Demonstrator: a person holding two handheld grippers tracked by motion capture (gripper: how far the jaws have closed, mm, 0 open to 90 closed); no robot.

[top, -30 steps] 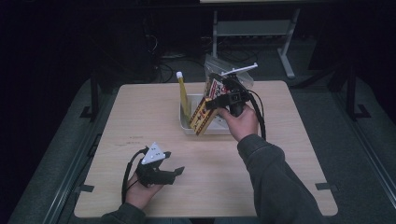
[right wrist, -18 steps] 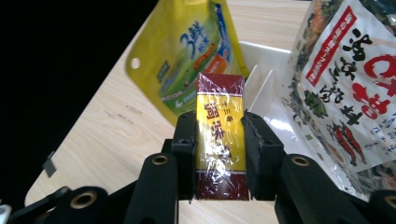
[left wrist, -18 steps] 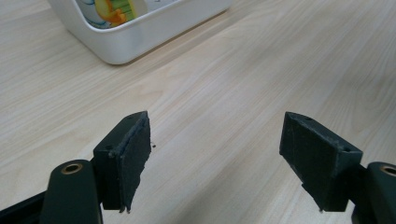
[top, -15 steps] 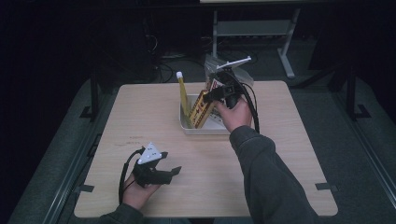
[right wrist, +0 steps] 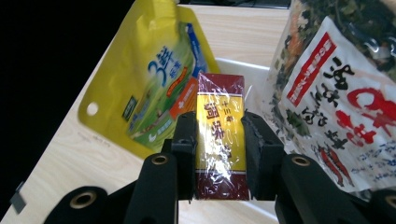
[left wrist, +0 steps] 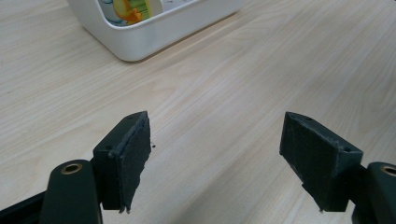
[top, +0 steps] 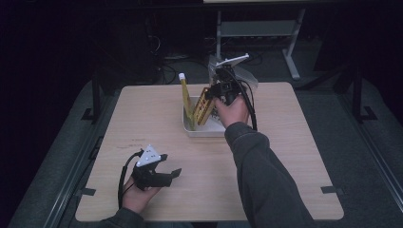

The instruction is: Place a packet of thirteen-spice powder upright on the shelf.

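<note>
holding the red and yellow box (right wrist: 220, 140) clamped in my right gripper (right wrist: 219, 154), i should lower it straight into the white tub (top: 190, 129) between the yellow pouch (right wrist: 149, 84) and the seaweed bag (right wrist: 341, 93). my left gripper (left wrist: 215, 158) rests wide open, empty, near the desk's front edge.

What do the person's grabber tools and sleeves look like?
Each gripper, left gripper and right gripper, is black with two chunky flat-padded jaws. A grey three-cornered plate with small dark dots sits on top of each, and a black cable trails off. The sleeves are dark grey.

box (right wrist: 220, 140) between pouch (right wrist: 149, 79) and bag (right wrist: 341, 102), in bin (top: 207, 129)
</note>
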